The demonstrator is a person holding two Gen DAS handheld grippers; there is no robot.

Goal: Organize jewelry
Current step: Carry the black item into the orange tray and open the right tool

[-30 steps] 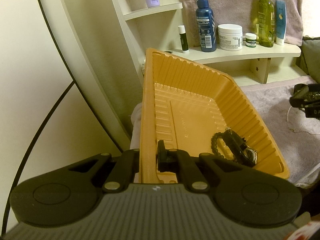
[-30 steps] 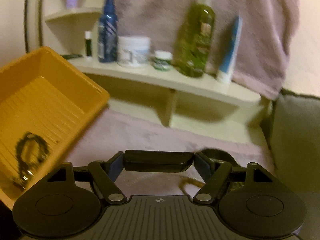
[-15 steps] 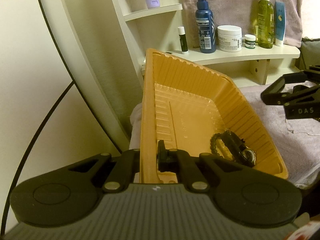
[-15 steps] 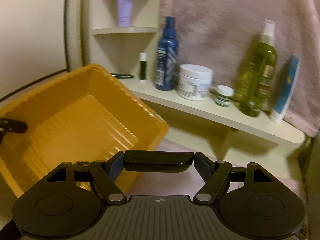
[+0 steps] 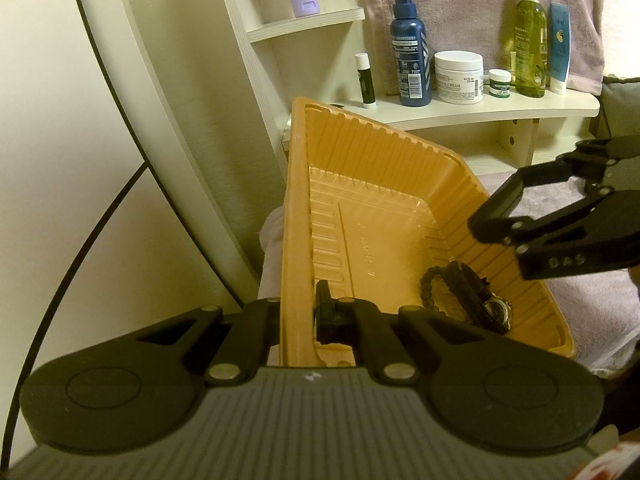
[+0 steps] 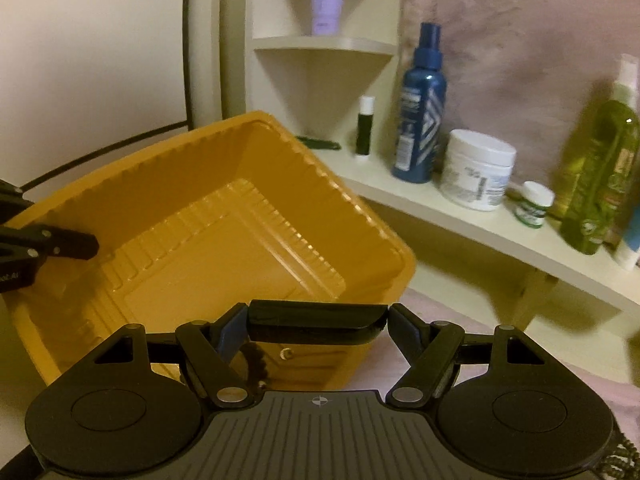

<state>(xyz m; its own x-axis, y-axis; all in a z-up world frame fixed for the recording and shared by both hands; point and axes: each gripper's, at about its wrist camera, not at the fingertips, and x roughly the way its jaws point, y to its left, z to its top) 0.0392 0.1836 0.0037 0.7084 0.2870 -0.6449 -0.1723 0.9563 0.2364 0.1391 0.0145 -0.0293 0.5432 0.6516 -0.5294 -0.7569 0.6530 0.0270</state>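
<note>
Orange tray [image 5: 372, 184] is tilted, and my left gripper [image 5: 298, 316] pinches its rim tight. Black bracelet [image 5: 430, 286] and watch [image 5: 490, 308] lie in its low corner. My right gripper [image 6: 318, 320] holds a wide black thing [image 6: 316, 322] over the tray.

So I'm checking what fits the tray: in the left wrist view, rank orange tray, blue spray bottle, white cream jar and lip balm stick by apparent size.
1. orange tray, though it sits nearest the camera
2. blue spray bottle
3. white cream jar
4. lip balm stick
</note>
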